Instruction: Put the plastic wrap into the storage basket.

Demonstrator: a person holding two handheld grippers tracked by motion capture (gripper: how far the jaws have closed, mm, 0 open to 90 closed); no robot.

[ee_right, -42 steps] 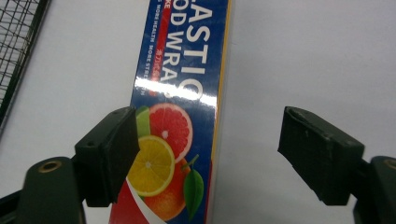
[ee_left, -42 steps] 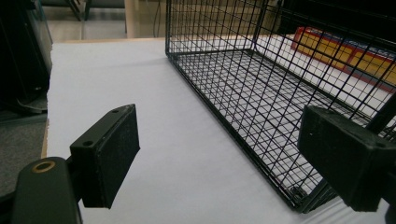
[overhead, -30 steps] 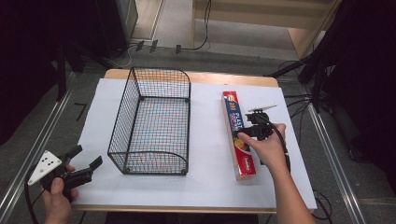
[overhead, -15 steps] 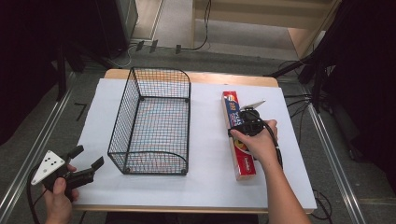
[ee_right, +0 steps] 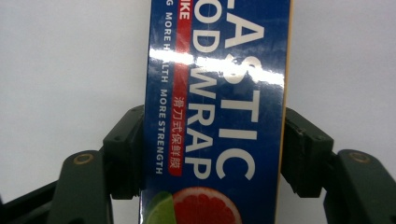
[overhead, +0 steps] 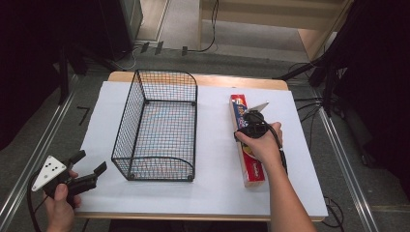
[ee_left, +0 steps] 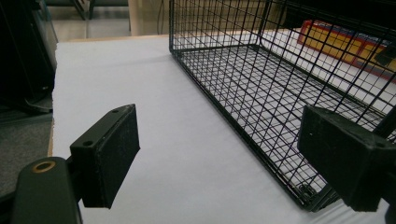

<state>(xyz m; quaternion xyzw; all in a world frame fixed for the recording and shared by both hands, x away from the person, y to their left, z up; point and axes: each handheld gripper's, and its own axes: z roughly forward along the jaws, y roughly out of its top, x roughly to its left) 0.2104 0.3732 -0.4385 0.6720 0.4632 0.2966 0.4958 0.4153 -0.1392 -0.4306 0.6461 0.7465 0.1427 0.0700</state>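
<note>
A long blue and red plastic wrap box [overhead: 252,170] lies flat on the white table, right of a black wire basket [overhead: 164,73]. My right gripper [overhead: 251,122] points down over the box's middle. In the right gripper view its jaws press both long sides of the box [ee_right: 219,93], so my right gripper [ee_right: 212,149] is shut on it. My left gripper [overhead: 91,162] hovers open at the table's front left corner, holding nothing. The left gripper view has its wide-apart jaws [ee_left: 219,158] aimed at the basket [ee_left: 261,93], with the box [ee_left: 336,39] behind the mesh.
The white sheet [overhead: 217,193] covers the wooden table, with bare room in front of the basket and left of it. Metal rails run along the floor on both sides. Cables and dark stands crowd the floor at the back and right.
My right gripper has slid a little left and down over the box, and its jaws now sit against its sides. The left gripper has barely moved.
</note>
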